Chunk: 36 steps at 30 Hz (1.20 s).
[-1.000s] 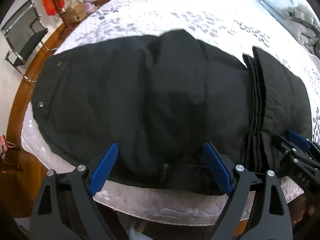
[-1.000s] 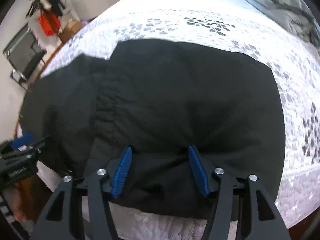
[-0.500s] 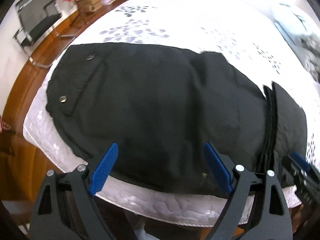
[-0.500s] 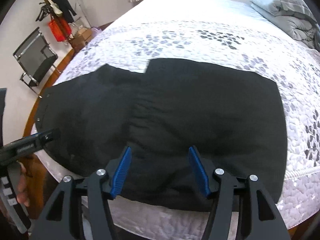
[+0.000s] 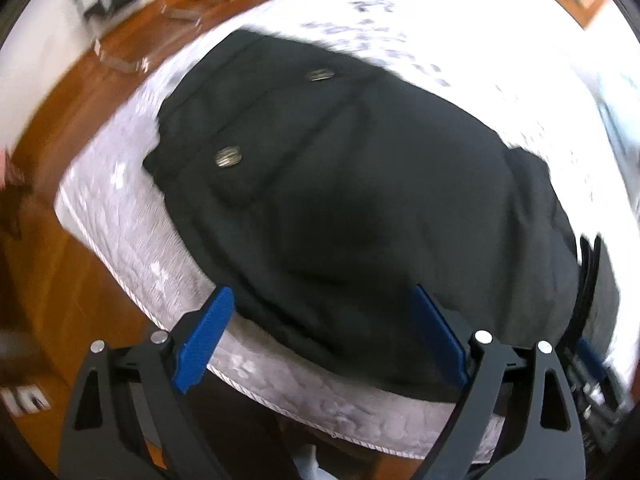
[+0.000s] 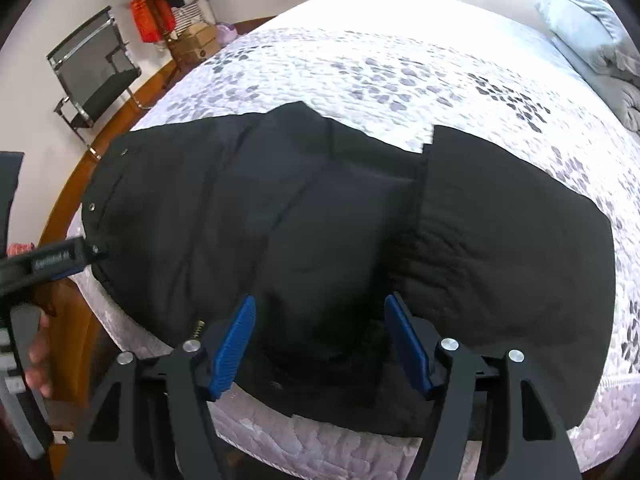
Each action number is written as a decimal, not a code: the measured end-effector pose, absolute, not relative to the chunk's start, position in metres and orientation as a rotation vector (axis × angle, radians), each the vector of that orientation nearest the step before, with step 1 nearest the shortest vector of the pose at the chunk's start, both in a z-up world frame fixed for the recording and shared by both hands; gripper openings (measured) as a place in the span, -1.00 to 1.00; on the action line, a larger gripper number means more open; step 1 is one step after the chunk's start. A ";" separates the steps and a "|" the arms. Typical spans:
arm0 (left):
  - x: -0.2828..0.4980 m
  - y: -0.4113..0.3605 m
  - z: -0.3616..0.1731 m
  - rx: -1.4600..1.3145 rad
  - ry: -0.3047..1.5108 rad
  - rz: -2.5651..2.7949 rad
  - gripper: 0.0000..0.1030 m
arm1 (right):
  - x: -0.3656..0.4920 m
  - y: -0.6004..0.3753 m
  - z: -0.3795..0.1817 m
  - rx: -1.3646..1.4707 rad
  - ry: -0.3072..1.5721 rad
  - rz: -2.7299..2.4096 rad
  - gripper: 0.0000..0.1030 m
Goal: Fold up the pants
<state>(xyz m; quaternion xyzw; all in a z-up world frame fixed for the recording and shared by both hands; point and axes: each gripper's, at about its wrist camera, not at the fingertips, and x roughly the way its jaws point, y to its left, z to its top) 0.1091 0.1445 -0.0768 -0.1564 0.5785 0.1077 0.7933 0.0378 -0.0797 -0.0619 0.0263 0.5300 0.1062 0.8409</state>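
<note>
Black pants [image 6: 340, 248] lie folded lengthwise across the near corner of the bed, waist end with metal snaps [image 5: 228, 157] at the left, a folded-over leg part [image 6: 516, 240] on the right. My left gripper [image 5: 320, 336] is open and empty, above the near edge of the pants by the waist end. My right gripper [image 6: 320, 344] is open and empty over the near edge of the pants at the middle. The left gripper's tip also shows in the right wrist view [image 6: 60, 258].
The bed has a white quilt with grey leaf print [image 6: 400, 68]. A grey pillow and blanket [image 6: 592, 40] lie at the far right. A black chair [image 6: 96, 76], boxes and a coat rack with a red bag [image 6: 150, 16] stand on the wood floor at the left.
Both grippers have pulled back from the pants and risen. The left gripper has swung left toward the waist end. The right gripper has let the fabric settle flat.
</note>
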 end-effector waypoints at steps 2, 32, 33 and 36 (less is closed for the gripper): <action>0.111 0.165 -0.086 -0.438 1.257 0.223 0.74 | 0.040 -0.072 -0.064 0.049 1.134 0.239 0.32; 0.086 0.274 -0.133 -0.973 1.176 0.003 -0.09 | 0.046 -0.047 -0.089 -0.019 1.197 0.272 0.49; 0.087 0.275 -0.132 -0.965 1.181 0.004 -0.12 | 0.047 -0.046 -0.089 -0.020 1.198 0.272 0.51; 0.088 0.273 -0.124 -0.919 1.172 0.019 -0.44 | 0.048 -0.045 -0.090 -0.025 1.198 0.275 0.52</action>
